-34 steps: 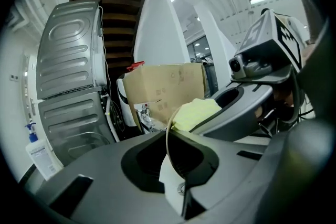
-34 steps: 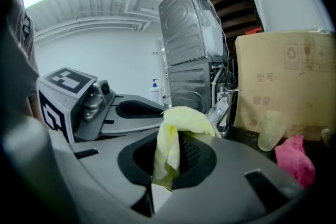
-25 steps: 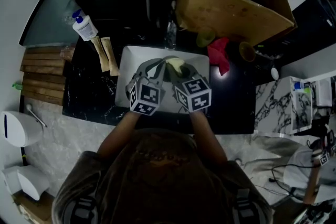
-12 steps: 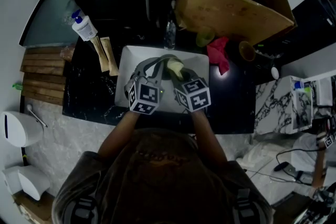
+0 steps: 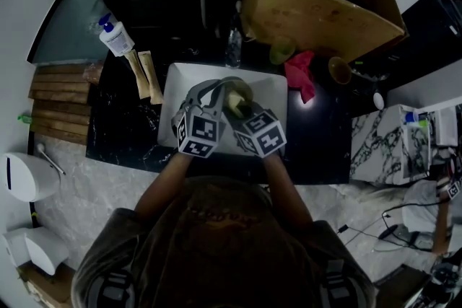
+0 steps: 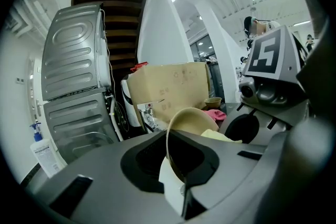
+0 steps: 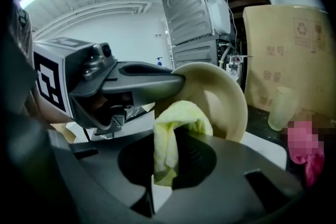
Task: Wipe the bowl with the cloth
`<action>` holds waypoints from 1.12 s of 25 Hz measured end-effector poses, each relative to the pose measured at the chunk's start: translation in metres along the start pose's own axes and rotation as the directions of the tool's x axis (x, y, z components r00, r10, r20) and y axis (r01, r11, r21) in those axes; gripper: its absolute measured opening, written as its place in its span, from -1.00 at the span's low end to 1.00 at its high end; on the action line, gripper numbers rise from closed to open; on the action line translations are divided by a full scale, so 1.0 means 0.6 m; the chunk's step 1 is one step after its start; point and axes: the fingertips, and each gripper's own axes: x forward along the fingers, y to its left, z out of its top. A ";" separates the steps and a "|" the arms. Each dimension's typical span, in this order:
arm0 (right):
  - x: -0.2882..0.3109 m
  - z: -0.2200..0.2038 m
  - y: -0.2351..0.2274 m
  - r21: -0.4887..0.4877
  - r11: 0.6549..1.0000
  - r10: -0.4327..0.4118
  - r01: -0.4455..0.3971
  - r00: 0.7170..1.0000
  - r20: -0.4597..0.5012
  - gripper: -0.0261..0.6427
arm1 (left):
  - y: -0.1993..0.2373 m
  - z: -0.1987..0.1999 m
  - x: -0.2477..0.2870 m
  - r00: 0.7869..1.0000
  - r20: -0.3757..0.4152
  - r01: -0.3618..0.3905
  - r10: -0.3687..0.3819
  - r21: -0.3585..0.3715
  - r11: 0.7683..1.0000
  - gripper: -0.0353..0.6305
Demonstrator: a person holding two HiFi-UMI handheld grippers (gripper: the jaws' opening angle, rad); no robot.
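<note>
While the left gripper [image 6: 182,181] pinches the rim of the tan bowl [image 6: 193,119] between its closed jaws and holds it tipped on edge, the right gripper [image 7: 160,176] clamps a folded yellow cloth [image 7: 178,120], whose free end lies against the bowl's inner face. In the head view both tools meet over a white basin [image 5: 177,86] set in a dark counter [image 5: 325,133], and the bowl is held toward the basin's 12 o'clock edge. A red rag [image 5: 299,76] lies on the counter at 3 o'clock from the bowl, just beside the basin's right edge. A pale green cup [image 5: 281,51] stands at 1 o'clock from the bowl, in front of a large cardboard box [image 5: 325,11]. A pump bottle [image 5: 115,36] lies at 10 o'clock from the basin, and two tan packets [image 5: 143,72] lie between it and the basin's left edge.
</note>
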 end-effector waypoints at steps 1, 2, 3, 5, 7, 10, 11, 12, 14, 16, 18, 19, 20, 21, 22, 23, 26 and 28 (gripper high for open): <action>0.000 0.001 0.001 -0.002 1.000 0.002 -0.002 1.000 0.002 -0.86 | 0.000 -0.001 0.000 1.000 -0.002 0.002 -0.002 -0.001 1.000 -0.80; -0.001 0.002 0.002 -0.003 1.000 0.003 -0.003 1.000 0.003 -0.86 | 0.000 -0.003 -0.001 1.000 -0.006 0.004 -0.004 -0.002 1.000 -0.81; -0.003 0.003 0.003 -0.006 1.000 0.006 -0.006 1.000 0.004 -0.86 | -0.001 -0.005 -0.001 1.000 -0.011 0.009 -0.009 -0.003 1.000 -0.81; -0.006 0.007 0.007 -0.015 1.000 0.014 -0.014 1.000 0.008 -0.86 | -0.005 -0.009 0.000 1.000 -0.021 0.020 -0.020 -0.003 1.000 -0.82; -0.010 0.013 0.013 -0.028 0.999 0.025 -0.024 1.000 0.017 -0.86 | -0.011 -0.013 0.001 0.999 -0.030 0.035 -0.034 0.002 0.999 -0.82; -0.014 0.028 0.016 -0.049 0.999 0.025 -0.024 0.999 0.033 -0.86 | -0.022 -0.016 0.002 0.998 -0.038 0.057 -0.057 0.008 0.998 -0.83; -0.016 0.032 0.014 -0.057 0.998 0.019 -0.017 0.999 0.034 -0.86 | -0.025 -0.015 0.002 0.997 -0.037 0.063 -0.063 0.009 0.998 -0.83; -0.017 0.034 0.011 -0.064 0.998 0.010 -0.008 0.999 0.035 -0.86 | -0.027 -0.014 0.002 0.997 -0.036 0.067 -0.067 0.011 0.998 -0.83; -0.020 0.038 0.004 -0.070 0.997 -0.008 0.011 0.999 0.039 -0.86 | -0.029 -0.012 0.002 0.997 -0.036 0.074 -0.073 0.015 0.997 -0.82; -0.022 0.040 -0.001 -0.070 0.997 -0.022 0.025 0.999 0.045 -0.86 | -0.030 -0.011 0.002 0.996 -0.036 0.077 -0.077 0.019 0.997 -0.82; -0.025 0.042 -0.003 -0.073 0.997 -0.032 0.036 0.998 0.047 -0.86 | -0.030 -0.010 0.003 0.996 -0.036 0.078 -0.078 0.019 0.997 -0.82; -0.027 0.043 -0.004 -0.074 0.996 -0.038 0.042 0.998 0.048 -0.86 | -0.029 -0.010 0.003 0.996 -0.037 0.078 -0.078 0.019 0.997 -0.82; -0.029 0.045 -0.006 -0.074 0.996 -0.045 0.048 0.998 0.051 -0.86 | -0.028 -0.010 0.004 0.996 -0.038 0.079 -0.078 0.019 0.997 -0.82; -0.031 0.047 -0.009 -0.071 0.996 -0.052 0.056 0.997 0.058 -0.86 | -0.027 -0.010 0.004 0.996 -0.040 0.079 -0.078 0.018 0.997 -0.82; -0.034 0.050 -0.012 -0.067 0.996 -0.058 0.063 0.996 0.070 -0.86 | -0.027 -0.010 0.004 0.996 -0.042 0.079 -0.078 0.017 0.997 -0.82; -0.037 0.054 -0.016 -0.063 0.996 -0.065 0.070 0.994 0.083 -0.86 | -0.026 -0.011 0.003 0.996 -0.043 0.080 -0.079 0.015 0.997 -0.83; -0.045 0.068 -0.030 -0.053 0.992 -0.104 0.111 0.986 0.129 -0.86 | -0.029 -0.011 0.002 0.996 -0.043 0.081 -0.080 0.011 0.997 -0.82; -0.051 0.075 -0.041 -0.043 0.988 -0.139 0.147 0.977 0.161 -0.86 | -0.033 -0.011 0.003 0.996 -0.041 0.084 -0.084 0.007 0.996 -0.82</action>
